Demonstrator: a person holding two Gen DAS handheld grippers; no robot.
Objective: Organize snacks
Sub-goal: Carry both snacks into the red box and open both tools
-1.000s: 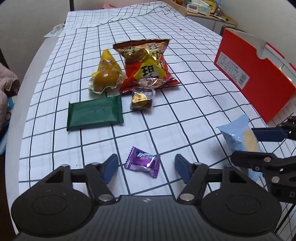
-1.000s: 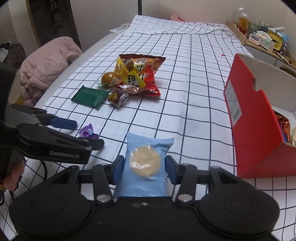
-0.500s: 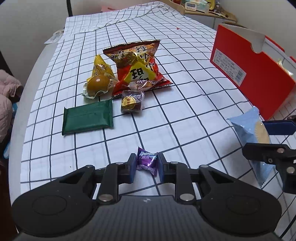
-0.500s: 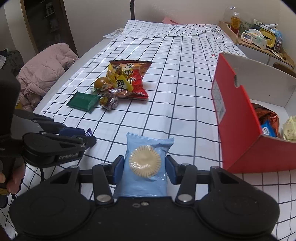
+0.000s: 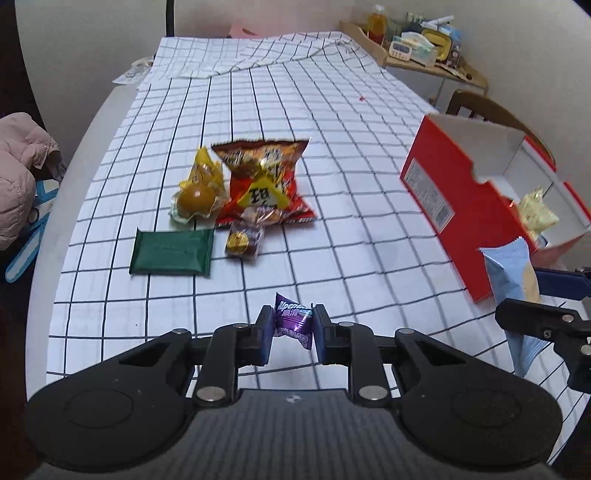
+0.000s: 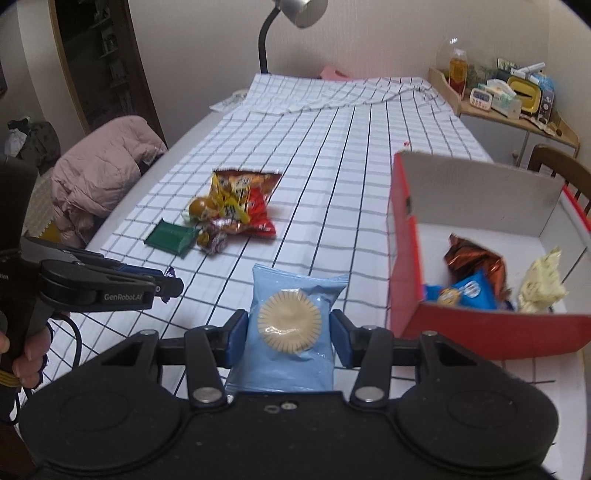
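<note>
My left gripper point(image 5: 292, 328) is shut on a small purple candy point(image 5: 293, 320), lifted off the checked cloth. My right gripper point(image 6: 289, 334) is shut on a light blue cookie packet point(image 6: 290, 328), held above the cloth just left of the red box point(image 6: 406, 258); the same cookie packet point(image 5: 511, 280) shows in the left wrist view. The red box point(image 5: 454, 199) stands open and holds several wrapped snacks. On the cloth farther off lie a red chip bag point(image 5: 264, 181), a yellow wrapped round snack point(image 5: 197, 195), a green flat packet point(image 5: 171, 251) and a small brown wrapped sweet point(image 5: 243, 242).
The long table carries a black-grid white cloth point(image 5: 295, 110), rumpled at its far end. A pink jacket point(image 6: 99, 173) lies over a chair at the left edge. A lamp point(image 6: 284, 22) rises at the back. A cluttered wooden shelf point(image 6: 513, 99) and a chair point(image 6: 561, 170) stand on the right.
My left gripper closed on the purple candy and lifted it off the cloth. My right gripper rose with the blue packet and moved toward the red box, whose inside has come into view.
</note>
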